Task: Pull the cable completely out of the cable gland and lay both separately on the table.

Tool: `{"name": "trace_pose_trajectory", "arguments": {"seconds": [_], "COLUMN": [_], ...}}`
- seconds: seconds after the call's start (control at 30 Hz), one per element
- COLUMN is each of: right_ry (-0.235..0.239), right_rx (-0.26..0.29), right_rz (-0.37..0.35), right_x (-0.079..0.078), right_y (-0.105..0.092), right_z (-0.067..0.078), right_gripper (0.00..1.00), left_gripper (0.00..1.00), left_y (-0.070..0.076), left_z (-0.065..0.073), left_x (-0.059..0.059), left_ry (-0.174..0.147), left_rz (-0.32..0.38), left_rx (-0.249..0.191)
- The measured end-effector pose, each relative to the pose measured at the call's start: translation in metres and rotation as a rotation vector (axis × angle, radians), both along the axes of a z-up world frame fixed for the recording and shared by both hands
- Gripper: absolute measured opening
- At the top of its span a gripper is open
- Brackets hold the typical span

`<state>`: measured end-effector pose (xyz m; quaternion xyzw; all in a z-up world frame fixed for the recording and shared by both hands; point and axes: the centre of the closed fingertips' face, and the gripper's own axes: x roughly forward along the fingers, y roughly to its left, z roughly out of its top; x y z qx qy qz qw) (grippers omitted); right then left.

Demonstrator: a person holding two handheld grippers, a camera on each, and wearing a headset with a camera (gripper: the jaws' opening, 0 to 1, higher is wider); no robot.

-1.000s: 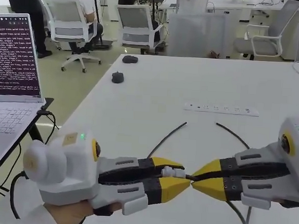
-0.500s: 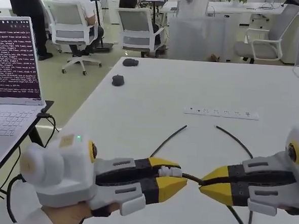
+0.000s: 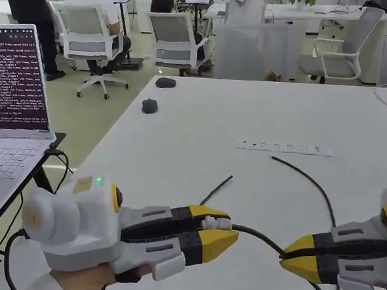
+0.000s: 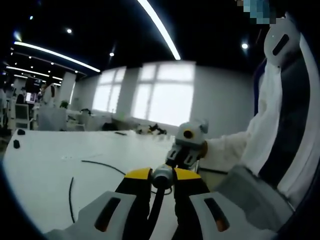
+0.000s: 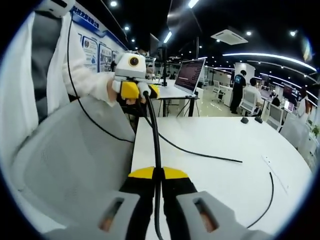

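Head view, nearer side of the power strip [image 3: 283, 148]: the left gripper [image 3: 231, 227] pinches the white cable gland [image 3: 216, 222], and the right gripper [image 3: 285, 257] nips the black cable [image 3: 257, 234], both above the table [image 3: 181, 137]. I'd judge the pull partway: a tail trails out toward the strip and nothing is laid down. Left gripper view adds the gland end-on. Right gripper view shows jaws closed on cable.

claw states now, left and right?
Left claw: shut on gland.
Right claw: shut on cable.
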<state>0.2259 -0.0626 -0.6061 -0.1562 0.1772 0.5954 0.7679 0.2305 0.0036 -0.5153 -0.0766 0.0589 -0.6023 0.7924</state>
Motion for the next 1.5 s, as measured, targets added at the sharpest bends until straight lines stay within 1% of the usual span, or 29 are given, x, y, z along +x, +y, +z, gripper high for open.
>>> {"name": "trace_pose_trajectory", "arguments": {"seconds": [0.03, 0.13, 0.27, 0.47, 0.63, 0.67, 0.77, 0.83, 0.87, 0.9, 0.93, 0.97, 1.0, 1.07, 1.1, 1.17, 1.23, 1.3, 1.4, 1.43, 1.47, 1.5], "right_ry": [0.01, 0.03, 0.059, 0.071, 0.076, 0.081, 0.107, 0.098, 0.094, 0.088, 0.074, 0.066, 0.054, 0.034, 0.015, -0.002, -0.019, -0.035, -0.04, -0.037, -0.021, -0.015], "right_rx": [-0.016, -0.048, -0.068, -0.063, -0.076, -0.082, -0.09, -0.101, -0.091, -0.07, -0.038, -0.018, 0.01, 0.037, 0.054, 0.076, 0.105, 0.113, 0.103, 0.106, 0.112, 0.111], "right_rz": [-0.01, -0.027, -0.047, -0.053, -0.052, -0.052, -0.041, -0.046, -0.051, -0.056, -0.065, -0.065, -0.063, -0.057, -0.046, -0.037, -0.038, -0.044, -0.042, -0.043, -0.039, -0.036], "right_x": [0.0, 0.001, 0.001, -0.002, -0.003, -0.004, -0.007, -0.007, -0.006, -0.004, -0.002, 0.0, 0.001, 0.001, 0.0, -0.001, -0.003, -0.003, -0.005, -0.005, -0.007, -0.009], "right_y": [-0.005, -0.014, -0.022, -0.019, -0.016, -0.016, -0.015, -0.015, -0.015, -0.012, -0.008, -0.005, -0.001, 0.007, 0.013, 0.022, 0.034, 0.043, 0.05, 0.05, 0.051, 0.052], "right_z": [-0.007, -0.021, -0.034, -0.038, -0.04, -0.04, -0.039, -0.035, -0.03, -0.023, -0.013, -0.006, 0.004, 0.018, 0.028, 0.039, 0.053, 0.059, 0.057, 0.056, 0.055, 0.054], "right_gripper": [0.02, 0.02, 0.02, 0.02, 0.02, 0.03, 0.03, 0.03, 0.05, 0.08, 0.1, 0.12, 0.13, 0.15, 0.16, 0.16, 0.15, 0.15, 0.16, 0.16, 0.16, 0.14], "left_gripper": [0.17, 0.17, 0.17, 0.17, 0.17, 0.17, 0.17, 0.17, 0.17, 0.17, 0.17, 0.17, 0.17, 0.17, 0.17, 0.17, 0.17, 0.17, 0.17, 0.17, 0.17, 0.17], "left_y": [0.0, 0.001, 0.001, 0.001, 0.001, 0.001, 0.0, 0.001, 0.001, 0.001, 0.001, 0.001, 0.0, 0.001, 0.0, -0.001, -0.003, -0.005, -0.009, -0.01, -0.011, -0.012], "left_z": [0.0, 0.001, 0.001, 0.0, -0.002, -0.003, -0.002, -0.002, -0.002, -0.003, -0.005, -0.007, -0.009, -0.011, -0.011, -0.012, -0.013, -0.015, -0.015, -0.015, -0.015, -0.015], "left_x": [0.0, 0.001, 0.001, 0.001, 0.0, 0.0, -0.001, 0.0, 0.001, 0.001, 0.001, 0.001, 0.001, 0.0, 0.001, 0.001, 0.001, 0.0, -0.007, -0.008, -0.011, -0.013], "left_ry": [-0.001, -0.001, -0.003, -0.008, -0.011, -0.017, -0.019, -0.019, -0.017, -0.016, -0.014, -0.012, -0.011, -0.01, -0.007, -0.003, 0.005, 0.021, 0.022, 0.025, 0.029, 0.032], "left_rz": [0.002, 0.003, 0.004, 0.003, 0.001, 0.002, 0.001, 0.006, 0.009, 0.009, 0.007, 0.005, 0.0, -0.009, -0.013, -0.017, -0.032, -0.049, -0.072, -0.078, -0.091, -0.103], "left_rx": [-0.002, -0.006, -0.004, 0.005, 0.015, 0.022, 0.02, 0.019, 0.019, 0.021, 0.028, 0.039, 0.045, 0.05, 0.048, 0.046, 0.044, 0.039, 0.043, 0.042, 0.039, 0.037]}}
